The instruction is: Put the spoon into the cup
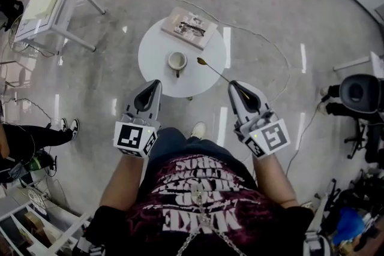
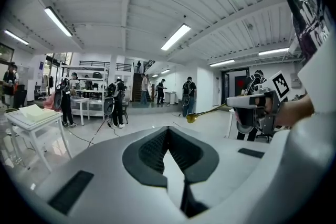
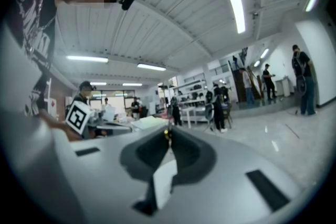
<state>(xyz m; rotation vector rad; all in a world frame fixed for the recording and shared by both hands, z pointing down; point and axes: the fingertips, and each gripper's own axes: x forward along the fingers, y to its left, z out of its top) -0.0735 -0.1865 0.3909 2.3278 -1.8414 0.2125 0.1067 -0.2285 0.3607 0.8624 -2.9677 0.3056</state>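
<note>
Spoon (image 1: 217,72) is clamped by its handle end in the closed jaws of my right gripper (image 1: 239,90), bowl near the cup (image 1: 177,61); that slim grip could let it swivel and miss the rim.

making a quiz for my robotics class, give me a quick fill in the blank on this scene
1. The gripper holding the spoon is the ___ one.
2. The left gripper is shut and holds ___.
3. The cup stands on a round ___ table.
4. In the head view, the spoon's bowl hangs over the table, just to the cup's ___.

Missing words: right; nothing; white; right
</note>
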